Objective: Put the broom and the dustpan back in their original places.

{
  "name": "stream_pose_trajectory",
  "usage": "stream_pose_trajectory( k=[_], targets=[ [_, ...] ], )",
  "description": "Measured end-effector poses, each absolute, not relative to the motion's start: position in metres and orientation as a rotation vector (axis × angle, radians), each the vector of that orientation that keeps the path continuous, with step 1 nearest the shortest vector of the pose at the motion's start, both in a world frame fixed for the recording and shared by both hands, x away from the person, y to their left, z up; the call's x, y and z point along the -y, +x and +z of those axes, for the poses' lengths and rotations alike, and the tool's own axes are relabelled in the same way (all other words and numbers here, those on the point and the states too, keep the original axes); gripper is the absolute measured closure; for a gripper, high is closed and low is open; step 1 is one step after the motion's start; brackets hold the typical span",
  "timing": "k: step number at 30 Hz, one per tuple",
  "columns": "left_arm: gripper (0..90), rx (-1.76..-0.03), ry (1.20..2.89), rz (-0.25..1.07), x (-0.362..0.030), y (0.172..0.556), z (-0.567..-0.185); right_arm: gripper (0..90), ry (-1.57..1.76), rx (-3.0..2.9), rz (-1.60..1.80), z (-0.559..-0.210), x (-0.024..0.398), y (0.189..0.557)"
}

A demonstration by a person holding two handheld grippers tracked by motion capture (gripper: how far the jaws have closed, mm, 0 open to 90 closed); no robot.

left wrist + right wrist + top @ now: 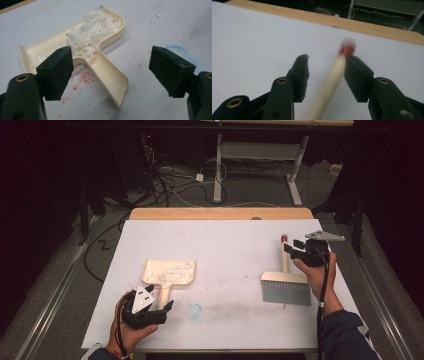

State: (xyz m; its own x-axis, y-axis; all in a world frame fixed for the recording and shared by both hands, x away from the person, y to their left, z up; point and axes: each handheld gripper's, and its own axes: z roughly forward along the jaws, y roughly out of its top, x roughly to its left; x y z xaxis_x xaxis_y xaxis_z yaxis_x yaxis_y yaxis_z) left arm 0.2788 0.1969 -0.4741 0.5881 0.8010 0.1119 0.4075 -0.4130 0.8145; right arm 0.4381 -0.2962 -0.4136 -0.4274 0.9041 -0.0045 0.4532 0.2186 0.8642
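A cream dustpan (168,272) lies at the left of the white sheet, its pan full of white shreds (92,27). Its handle (110,75) points toward the near edge and lies between the wide-apart jaws of my left gripper (162,307), which touch nothing; that gripper (111,53) is open. At the right a hand brush (286,292) with grey bristles lies flat, its pale handle (327,85) with a red tip (347,48) pointing away. My right gripper (291,247) straddles the handle's far end. A gap shows beside the handle, so the gripper (327,60) is open.
The white sheet (225,245) covers most of the table; a wooden strip (220,213) shows at the far edge. A blue smear (195,310) and red specks (83,77) mark the sheet near the dustpan. Cables and another table's legs (218,170) lie beyond.
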Motion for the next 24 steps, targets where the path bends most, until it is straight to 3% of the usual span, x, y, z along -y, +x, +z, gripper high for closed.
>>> stream_pose_trajectory(
  k=[11,24],
  targets=[
    [19.2,-0.899,2.071,0.654,-0.193,0.275,-0.475,49.5,1.139,-1.932,1.119,-0.400,0.284,0.424],
    [18.7,-0.879,2.122,0.669,-0.188,0.274,-0.479,36.1,0.988,-1.898,1.161,-0.390,0.271,0.395]
  ],
)
